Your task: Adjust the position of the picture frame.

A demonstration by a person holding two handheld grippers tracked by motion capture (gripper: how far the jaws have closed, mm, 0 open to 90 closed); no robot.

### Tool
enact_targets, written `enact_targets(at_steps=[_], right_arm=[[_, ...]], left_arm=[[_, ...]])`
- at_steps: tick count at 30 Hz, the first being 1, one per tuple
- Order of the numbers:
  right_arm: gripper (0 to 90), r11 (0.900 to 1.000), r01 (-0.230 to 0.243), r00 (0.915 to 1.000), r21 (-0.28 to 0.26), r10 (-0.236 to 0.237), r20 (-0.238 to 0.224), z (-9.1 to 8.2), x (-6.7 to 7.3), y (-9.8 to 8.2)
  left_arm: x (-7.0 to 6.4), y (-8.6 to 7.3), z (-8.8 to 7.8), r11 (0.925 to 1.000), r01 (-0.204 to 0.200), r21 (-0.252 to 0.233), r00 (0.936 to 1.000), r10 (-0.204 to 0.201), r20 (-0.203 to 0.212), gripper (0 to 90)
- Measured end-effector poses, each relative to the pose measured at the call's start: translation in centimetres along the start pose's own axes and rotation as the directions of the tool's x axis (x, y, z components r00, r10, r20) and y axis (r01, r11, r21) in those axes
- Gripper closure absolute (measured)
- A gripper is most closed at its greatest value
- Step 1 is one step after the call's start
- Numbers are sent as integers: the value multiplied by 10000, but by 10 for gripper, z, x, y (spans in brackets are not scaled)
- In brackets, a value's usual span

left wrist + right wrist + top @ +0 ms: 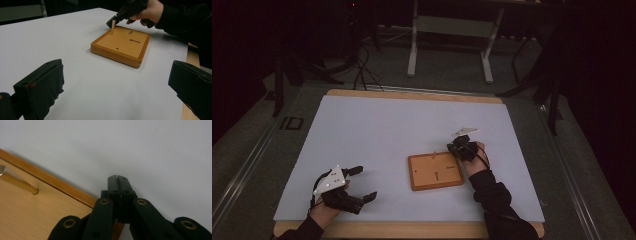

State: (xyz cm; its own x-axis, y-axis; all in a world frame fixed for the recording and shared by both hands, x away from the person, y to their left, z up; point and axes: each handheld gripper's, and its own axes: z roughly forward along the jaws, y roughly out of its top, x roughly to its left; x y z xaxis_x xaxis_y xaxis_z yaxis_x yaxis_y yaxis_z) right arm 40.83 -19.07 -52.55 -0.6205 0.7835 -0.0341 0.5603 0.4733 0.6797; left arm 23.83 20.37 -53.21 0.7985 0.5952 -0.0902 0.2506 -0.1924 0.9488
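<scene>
A flat rectangular wooden board with a raised rim (435, 171) lies right of centre in the high view, on a white sheet (377, 130) covering the table. A thin pale wooden peg (113, 27) stands upright in a hole near the board's far corner, at upper centre of the left gripper view. The right gripper (458, 146) sits at the board's upper right corner, just beside the peg, its jaws pressed together with nothing between them. The left gripper (362, 183) rests at lower left, well apart from the board, its jaws spread wide and empty.
</scene>
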Motion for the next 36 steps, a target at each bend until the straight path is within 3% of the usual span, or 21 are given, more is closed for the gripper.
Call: enact_targets(at_steps=[9, 17, 24, 30, 32, 35, 36], right_arm=[[900, 9989, -376, 9992, -267, 372, -166, -10, 4, -15], [900, 9987, -395, 9989, -330, 387, -263, -13, 5, -18], [846, 9967, -532, 9983, -619, 515, -283, -19, 2, -17], [831, 9961, -342, 9987, -813, 309, -414, -32, 3, -17], [807, 9951, -295, 9989, -946, 259, -391, -36, 4, -18], [786, 9939, -308, 9986, -1058, 262, -450, -40, 5, -19], [767, 9935, -268, 9989, -1105, 223, -424, -42, 5, -20]], left_arm=[[-1, 0, 2, 10000, -37, 69, 10000, 36, 85, 5], [-2, 1, 4, 9998, -151, 114, 9998, 149, 132, 5], [-2, 4, 9, 9999, 32, -131, 9986, -25, 529, 5], [-11, 7, 18, 9955, -523, 785, 9962, 466, 732, 5], [-12, 7, 21, 9936, -367, 1069, 9957, 273, 880, 5], [-14, 8, 22, 9944, -342, 1002, 9971, 271, 714, 5], [-13, 10, 22, 9927, -26, 1203, 9970, -67, 765, 5]])
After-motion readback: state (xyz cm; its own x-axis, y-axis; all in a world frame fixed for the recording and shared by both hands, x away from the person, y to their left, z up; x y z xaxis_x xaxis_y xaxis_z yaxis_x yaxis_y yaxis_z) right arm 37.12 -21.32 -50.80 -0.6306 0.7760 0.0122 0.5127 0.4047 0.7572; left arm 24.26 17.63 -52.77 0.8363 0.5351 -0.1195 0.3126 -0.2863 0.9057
